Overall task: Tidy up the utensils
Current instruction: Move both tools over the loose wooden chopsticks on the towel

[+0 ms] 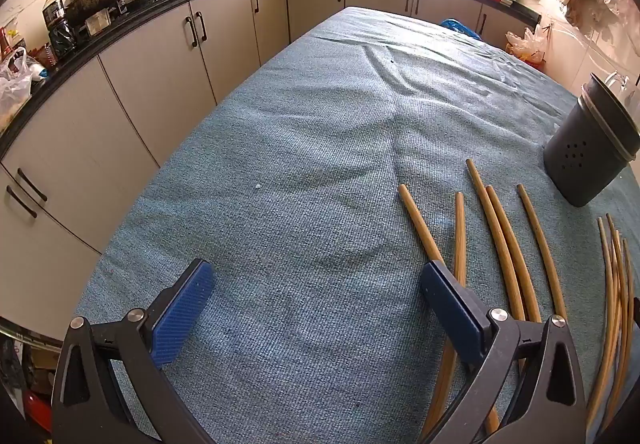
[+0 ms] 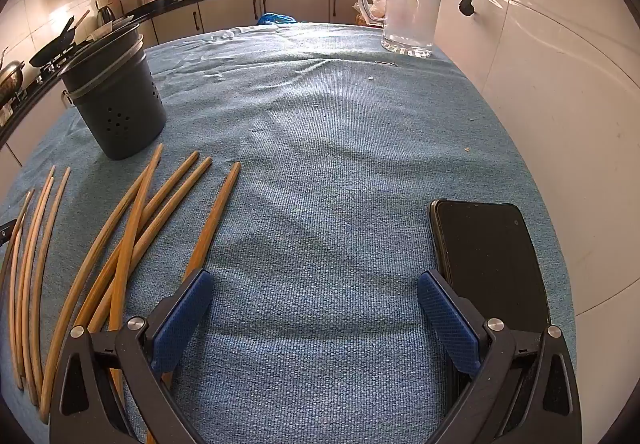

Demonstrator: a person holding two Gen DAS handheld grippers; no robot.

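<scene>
Left wrist view: at the lower left of the frame our left gripper hangs over the blue cloth with its jaws wide and nothing between them. To the right, at lower right, we see the brown chopsticks lying loose on the cloth, and at the far right edge the dark perforated holder stands upright, just beyond their tips. Right wrist view: the chopsticks fan across the lower left, the holder upright above them. Our right gripper sits bottom centre, jaws wide and empty. A black phone lies at lower right, a glass mug at upper right.
</scene>
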